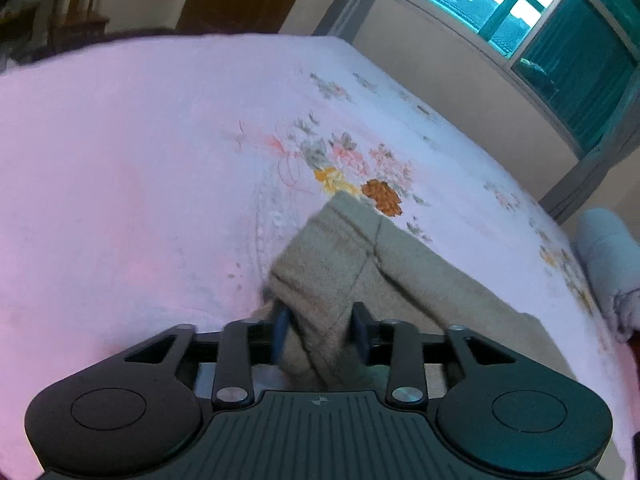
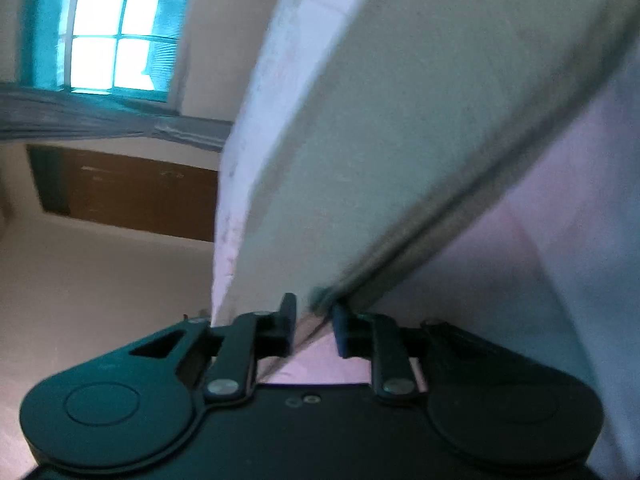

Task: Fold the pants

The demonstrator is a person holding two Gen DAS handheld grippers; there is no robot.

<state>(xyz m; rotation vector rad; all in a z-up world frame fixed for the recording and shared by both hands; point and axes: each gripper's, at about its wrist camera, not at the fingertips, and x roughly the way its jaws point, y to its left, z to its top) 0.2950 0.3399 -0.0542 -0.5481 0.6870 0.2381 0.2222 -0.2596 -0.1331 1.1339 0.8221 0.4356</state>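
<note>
I am looking along two handheld grippers over a bed (image 1: pixel 120 168) covered in a pale pink sheet printed with a cluster of pink, grey and orange flowers. The task's thing, a pair of beige-tan knitted fabric pants (image 1: pixel 404 280), lies on the bed to the right of the flower print, its hemmed end pointing toward the middle of the bed. In the left wrist view, my left gripper (image 1: pixel 320 330) has a bunched fold of the pants' near edge between its blue-padded jaws, and the pads look pressed against the cloth on both sides, so it is grasping the pants. In the right wrist view, the picture is tilted; my right gripper (image 2: pixel 314 322) has its jaws nearly together, clenched on a thin seamed edge of the pants (image 2: pixel 400 128), which stretch away up and to the right as a broad flat panel. Beyond the bed, a teal-framed window (image 1: pixel 520 12) glows bright, a brown wooden door (image 2: pixel 132 192) stands in a cream wall, and a rolled pale blue blanket (image 1: pixel 608 256) sits at the bed's right edge.
</note>
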